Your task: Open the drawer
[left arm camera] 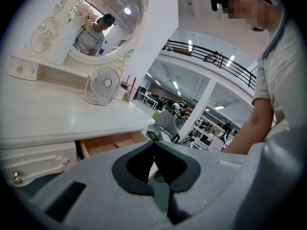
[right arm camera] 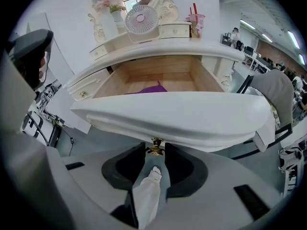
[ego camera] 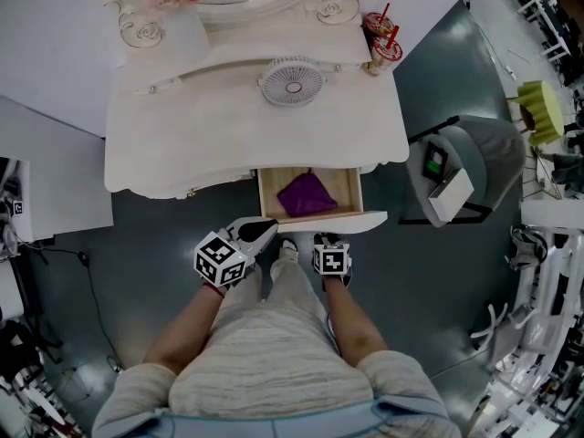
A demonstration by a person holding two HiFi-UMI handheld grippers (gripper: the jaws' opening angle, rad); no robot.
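Note:
The white dressing table (ego camera: 182,144) has its middle drawer (ego camera: 333,221) pulled out, with a purple cloth (ego camera: 306,194) lying inside. Below the drawer's curved white front (right arm camera: 182,114) hangs a small brass knob (right arm camera: 156,151). My right gripper (right arm camera: 155,147) is shut on that knob, one pad against each side; in the head view it (ego camera: 329,237) sits just under the drawer front. My left gripper (ego camera: 269,228) hangs left of it, near the drawer's left corner, touching nothing. Its jaws (left arm camera: 153,145) meet at the tips with nothing between them. The open wooden drawer (left arm camera: 112,143) shows beyond them.
A small white fan (ego camera: 292,82), an oval mirror and two red-lidded drink cups (ego camera: 383,51) stand on the tabletop. A grey chair (ego camera: 474,167) with a white box on it sits to the right of the drawer. My legs and a white shoe (ego camera: 287,247) are below the grippers.

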